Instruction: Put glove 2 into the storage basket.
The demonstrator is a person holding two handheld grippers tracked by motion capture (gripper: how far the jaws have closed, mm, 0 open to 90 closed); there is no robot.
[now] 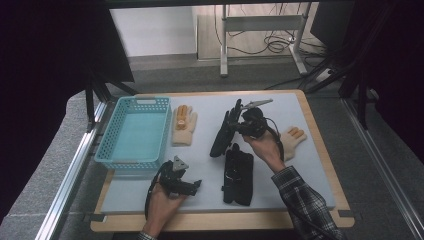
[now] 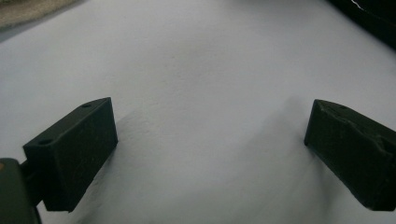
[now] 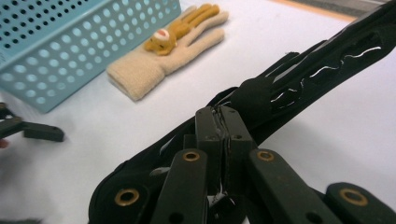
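The black glove [image 1: 223, 131] was long and floppy, with thin glossy wavy lines on its fabric, pinched by the right gripper [image 1: 239, 126] and hanging tilted over the middle of the grey mat [image 1: 310, 175]. In the right gripper view its jaws were pressed together on a fold of that glove [image 3: 280, 88]. A second black glove [image 1: 238, 174] lay flat just below it. A cream glove with orange fingers [image 1: 184, 125] lay beside the blue basket [image 1: 131, 134]; another cream glove [image 1: 294, 138] sat right of the hand. Nothing blocked the way to the basket. The left gripper [image 1: 192, 186] rested low near the basket's front corner; the left gripper view showed its jaws wide apart, holding nothing, over bare mat [image 2: 201, 84]. The right gripper view showed the basket's perforated wall [image 3: 70, 42].
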